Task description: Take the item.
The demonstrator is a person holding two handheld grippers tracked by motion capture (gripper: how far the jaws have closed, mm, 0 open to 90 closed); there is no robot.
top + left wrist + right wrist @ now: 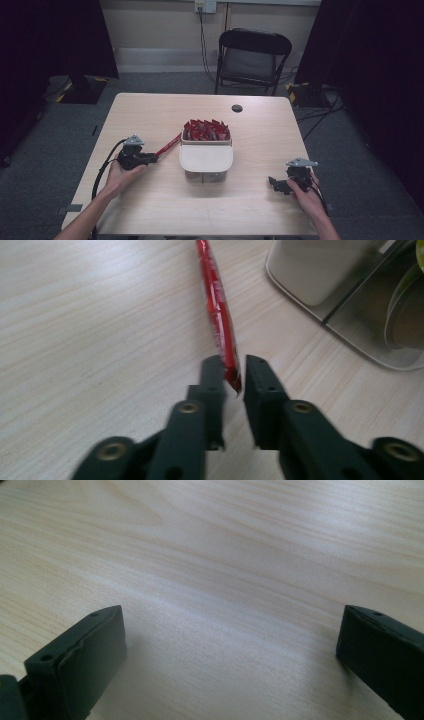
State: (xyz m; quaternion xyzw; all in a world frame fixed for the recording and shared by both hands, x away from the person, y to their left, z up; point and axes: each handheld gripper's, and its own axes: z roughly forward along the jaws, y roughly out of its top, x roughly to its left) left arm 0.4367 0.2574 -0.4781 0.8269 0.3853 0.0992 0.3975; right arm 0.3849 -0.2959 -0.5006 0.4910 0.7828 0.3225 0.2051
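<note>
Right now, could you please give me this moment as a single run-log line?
left gripper: shut on red sachet | right gripper: open, empty, over table | container: centre, red sachets inside

Box point(206, 161) mid-table point(150, 210); stick packet point(168, 144) left (touching).

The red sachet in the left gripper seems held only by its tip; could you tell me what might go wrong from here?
The left gripper pinches just the end of the red sachet, so it could slip out or swing. The container already looks packed with red sachets, so another may catch or spill.
</note>
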